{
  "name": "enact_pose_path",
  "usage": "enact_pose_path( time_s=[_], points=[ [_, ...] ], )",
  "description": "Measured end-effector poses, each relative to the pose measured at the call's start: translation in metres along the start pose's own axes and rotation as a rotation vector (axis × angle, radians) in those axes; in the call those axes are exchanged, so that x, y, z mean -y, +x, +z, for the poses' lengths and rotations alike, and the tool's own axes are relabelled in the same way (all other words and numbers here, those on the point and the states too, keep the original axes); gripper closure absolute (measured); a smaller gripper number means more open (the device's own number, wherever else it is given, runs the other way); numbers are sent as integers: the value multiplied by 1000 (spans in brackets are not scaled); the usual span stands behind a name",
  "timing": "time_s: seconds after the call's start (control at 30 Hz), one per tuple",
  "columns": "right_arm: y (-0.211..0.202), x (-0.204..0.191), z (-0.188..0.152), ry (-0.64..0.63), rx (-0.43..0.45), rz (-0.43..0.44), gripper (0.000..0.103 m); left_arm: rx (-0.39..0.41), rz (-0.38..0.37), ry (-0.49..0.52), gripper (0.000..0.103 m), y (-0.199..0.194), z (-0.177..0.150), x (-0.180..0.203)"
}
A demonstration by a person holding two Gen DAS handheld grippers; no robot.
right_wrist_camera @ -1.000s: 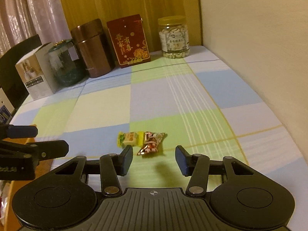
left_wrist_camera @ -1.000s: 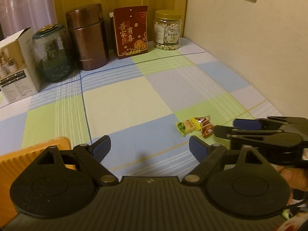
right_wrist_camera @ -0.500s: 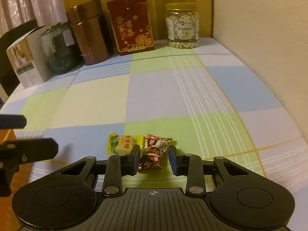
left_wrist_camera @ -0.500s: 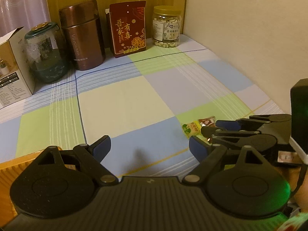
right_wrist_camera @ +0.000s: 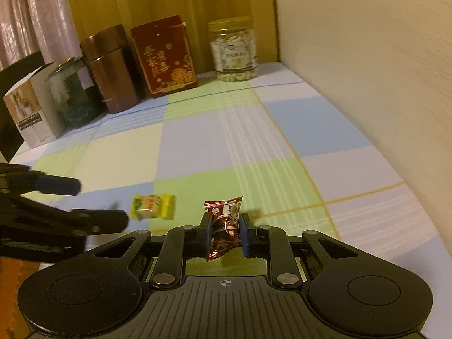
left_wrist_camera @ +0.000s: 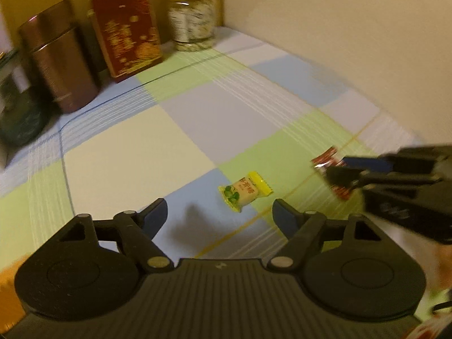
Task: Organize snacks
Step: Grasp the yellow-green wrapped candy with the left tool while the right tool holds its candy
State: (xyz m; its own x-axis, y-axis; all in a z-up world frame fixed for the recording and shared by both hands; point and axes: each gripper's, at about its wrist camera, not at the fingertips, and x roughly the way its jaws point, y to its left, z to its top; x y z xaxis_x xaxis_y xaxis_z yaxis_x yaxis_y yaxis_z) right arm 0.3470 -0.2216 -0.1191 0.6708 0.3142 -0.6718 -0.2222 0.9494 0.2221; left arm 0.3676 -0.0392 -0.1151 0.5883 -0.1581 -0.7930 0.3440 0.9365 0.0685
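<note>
Two tools work the checked bench [right_wrist_camera: 197, 141]: right tool [right_wrist_camera: 225, 233] clamps a crinkled red-brown candy [right_wrist_camera: 224, 226]; left tool [left_wrist_camera: 219, 217] gapes wide, empty, near a yellow candy [left_wrist_camera: 244, 192].

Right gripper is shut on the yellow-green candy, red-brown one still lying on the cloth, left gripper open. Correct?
Candies are swapped. The right wrist view shows the right gripper shut on the red-brown candy; the yellow-green candy lies on the checked cloth. The left gripper is open, as you said.
</note>
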Motion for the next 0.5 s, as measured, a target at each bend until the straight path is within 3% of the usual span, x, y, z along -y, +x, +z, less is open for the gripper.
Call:
enact_pose_path(
  time_s=[0.13, 0.4, 0.5],
  points=[
    [-5, 10, -5, 12, 10, 1, 83, -20, 24, 102, 34, 20, 6, 9],
    [-6, 25, -12, 40, 19, 0, 83, 8, -47, 184, 46, 39, 12, 16],
    [-7, 27, -12, 47, 24, 3, 83, -4, -77, 158, 60, 40, 15, 15]
  ],
)
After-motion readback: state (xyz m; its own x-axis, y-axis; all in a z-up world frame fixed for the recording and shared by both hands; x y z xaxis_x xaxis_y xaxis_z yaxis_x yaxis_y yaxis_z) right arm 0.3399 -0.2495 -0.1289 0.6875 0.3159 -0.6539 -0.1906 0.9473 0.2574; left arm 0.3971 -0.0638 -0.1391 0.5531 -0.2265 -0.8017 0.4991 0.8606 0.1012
